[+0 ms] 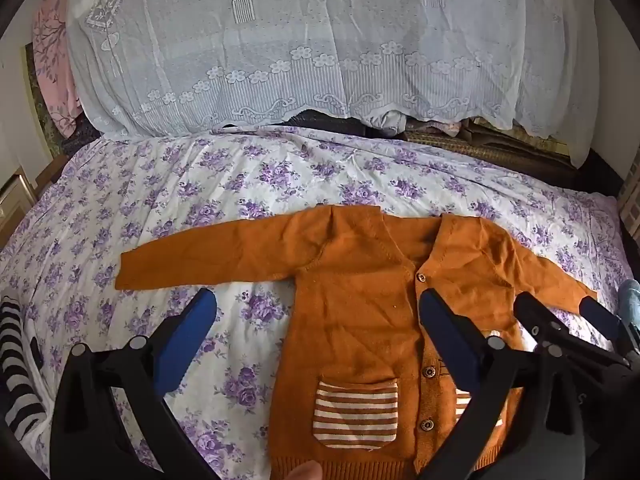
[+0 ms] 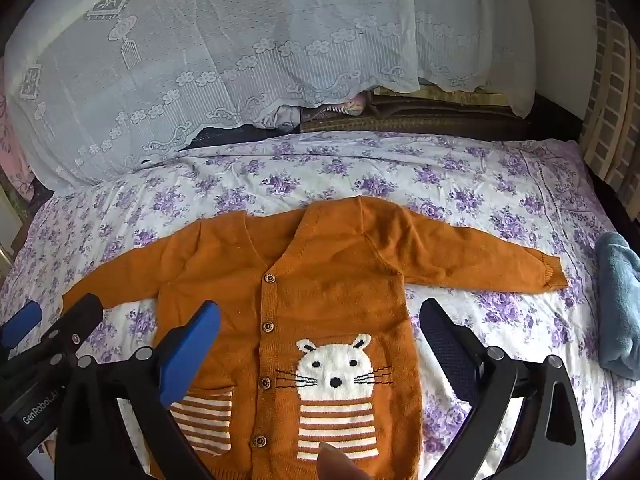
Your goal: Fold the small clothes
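Observation:
A small orange knitted cardigan (image 1: 360, 280) (image 2: 304, 276) lies flat and buttoned on the floral bedsheet, both sleeves spread out sideways. It has striped pockets and a white cat face (image 2: 338, 364) on one front panel. My left gripper (image 1: 318, 320) hovers open above the cardigan's left half, with nothing between its blue pads. My right gripper (image 2: 320, 324) hangs open over the cat side, also holding nothing. Each gripper shows at the edge of the other's view: the right gripper's fingers (image 1: 560, 320) and the left gripper's fingers (image 2: 52, 328).
A white lace cover (image 1: 300, 40) drapes over piled bedding at the far side of the bed. A striped black-and-white garment (image 1: 16, 368) lies at the left edge. A folded blue towel (image 2: 620, 308) rests to the right. A fingertip (image 2: 332, 462) shows at the bottom.

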Available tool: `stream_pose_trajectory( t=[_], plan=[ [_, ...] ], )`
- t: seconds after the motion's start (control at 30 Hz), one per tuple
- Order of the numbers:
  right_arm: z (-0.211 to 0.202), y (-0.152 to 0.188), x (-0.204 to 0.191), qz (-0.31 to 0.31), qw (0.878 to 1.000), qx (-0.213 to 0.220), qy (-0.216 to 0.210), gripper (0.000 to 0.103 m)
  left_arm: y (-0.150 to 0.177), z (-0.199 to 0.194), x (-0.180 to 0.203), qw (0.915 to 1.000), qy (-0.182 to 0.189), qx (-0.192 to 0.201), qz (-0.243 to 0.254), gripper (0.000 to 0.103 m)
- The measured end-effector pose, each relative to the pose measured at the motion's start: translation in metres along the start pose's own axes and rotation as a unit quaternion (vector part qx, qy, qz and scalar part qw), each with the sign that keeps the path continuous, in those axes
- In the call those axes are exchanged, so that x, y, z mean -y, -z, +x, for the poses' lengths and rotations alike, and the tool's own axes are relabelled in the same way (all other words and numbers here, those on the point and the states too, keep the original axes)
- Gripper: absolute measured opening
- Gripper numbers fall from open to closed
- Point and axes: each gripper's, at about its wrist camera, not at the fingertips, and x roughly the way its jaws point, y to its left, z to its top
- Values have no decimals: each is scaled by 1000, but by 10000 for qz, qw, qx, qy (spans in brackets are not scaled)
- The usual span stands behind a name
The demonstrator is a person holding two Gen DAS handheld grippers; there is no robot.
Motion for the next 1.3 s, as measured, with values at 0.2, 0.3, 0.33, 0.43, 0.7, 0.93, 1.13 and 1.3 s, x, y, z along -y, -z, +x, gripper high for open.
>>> stream_pose_trajectory(
  t=[0.2, 0.3, 0.33, 0.43, 0.7, 0.93, 1.13, 1.3],
  plan=[
    [-1, 0, 2, 61, 10000, -7, -35, 100, 1, -1, -1, 10000, -42, 11, 6, 98],
    [0, 1, 0, 61, 10000, -24, -49, 100, 0, -2, 1, 10000, -61, 18, 14, 98],
    [-4, -1, 4, 98, 9999, 0, -75, 100, 0, -2, 1, 10000, -66, 21, 16, 99],
    [-4, 1, 1, 92, 9999, 2, -90, 100, 0, -2, 2, 10000, -66, 28, 20, 98],
    [-2, 2, 0, 120, 9999, 8, -111, 100, 1, -3, 2, 10000, -61, 42, 19, 98],
    [-2, 2, -1, 134, 9998, 15, -119, 100, 1, -3, 2, 10000, -56, 38, 19, 99],
    [-2, 2, 0, 145, 9998, 22, -129, 100, 1, -3, 3, 10000, -58, 37, 15, 98],
    [-2, 3, 1, 151, 9998, 24, -134, 100, 1, -3, 3, 10000, -58, 39, 13, 98]
  ],
)
